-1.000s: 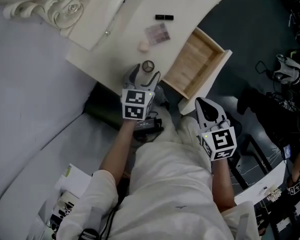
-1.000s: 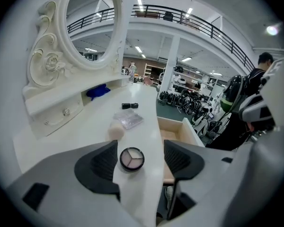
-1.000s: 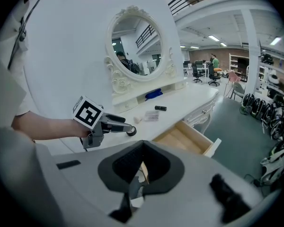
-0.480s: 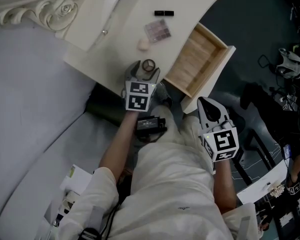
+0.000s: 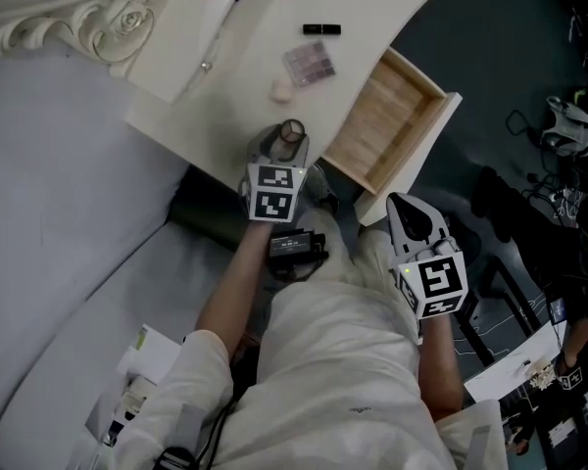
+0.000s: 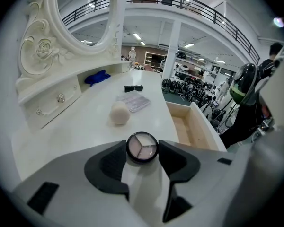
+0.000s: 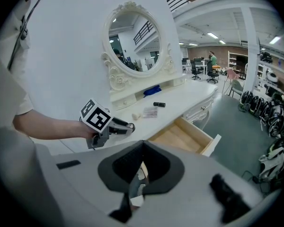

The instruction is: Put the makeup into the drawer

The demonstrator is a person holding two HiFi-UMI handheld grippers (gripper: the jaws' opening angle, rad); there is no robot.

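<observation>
Left fingers (image 6: pixel 106 167) just closing on one compact (image 6: pixel 142 147); one sponge (image 6: pixel 119 113), palette (image 6: pixel 133 101), lipstick (image 6: pixel 133 88).

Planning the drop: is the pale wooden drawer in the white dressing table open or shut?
Open: the pale wooden drawer stands pulled out of the white dressing table, its bare floor showing.

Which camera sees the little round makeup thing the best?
The left gripper view: the round compact sits in the middle, its three sections clear, between the left tongs, which have just been closing. Head view shows it tiny; right gripper view, a mere speck.
</observation>
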